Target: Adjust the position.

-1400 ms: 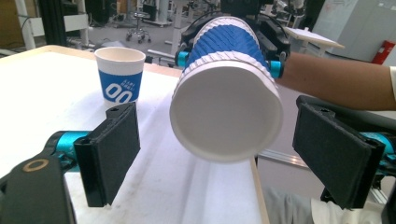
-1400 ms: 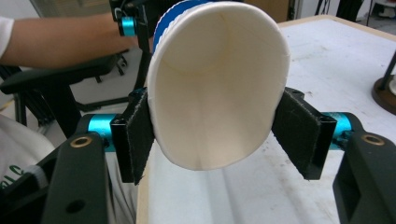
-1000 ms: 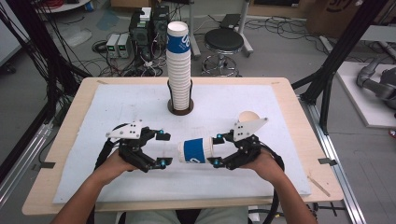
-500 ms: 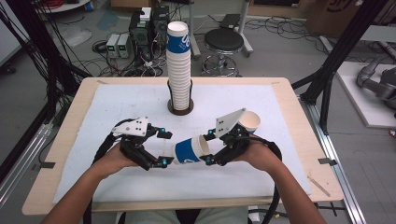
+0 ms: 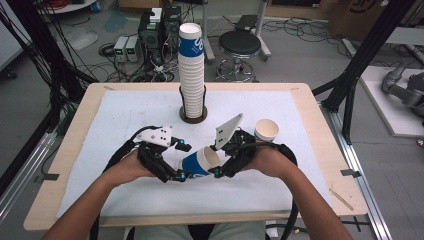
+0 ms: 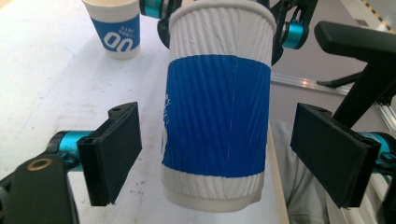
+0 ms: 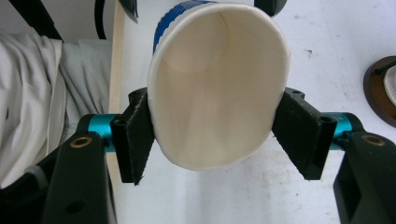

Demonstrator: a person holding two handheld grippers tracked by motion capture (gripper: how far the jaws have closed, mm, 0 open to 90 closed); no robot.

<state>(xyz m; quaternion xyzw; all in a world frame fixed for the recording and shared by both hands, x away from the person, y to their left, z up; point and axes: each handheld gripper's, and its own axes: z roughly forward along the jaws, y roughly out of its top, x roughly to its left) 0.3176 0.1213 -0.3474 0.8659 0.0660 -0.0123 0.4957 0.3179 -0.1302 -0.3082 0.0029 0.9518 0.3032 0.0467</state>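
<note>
- Two grippers meet over the near middle of the bench (image 5: 310,165), with one paper cup between them.
- Cup (image 5: 199,162): blue band, white ribbed ends, lying tilted on its side in the air above the white mat (image 5: 125,115), mouth toward the right gripper, base toward the left gripper.
- Right gripper (image 5: 220,159): closed on the cup at its rim; in the right gripper view a pad (image 7: 135,140) presses each side of the mouth and squeezes it to an oval.
- Left gripper (image 5: 181,161): jaws wide apart and just now narrowing a little; in the left gripper view the cup's (image 6: 217,107) lower half hangs between the pads (image 6: 114,149) with a gap on both sides, not touching.
- One more cup (image 5: 266,130): upright on the mat, just beyond the right hand.
- One tall stack of cups (image 5: 192,70): standing in a round holder (image 5: 193,116) at the far middle of the bench.
</note>
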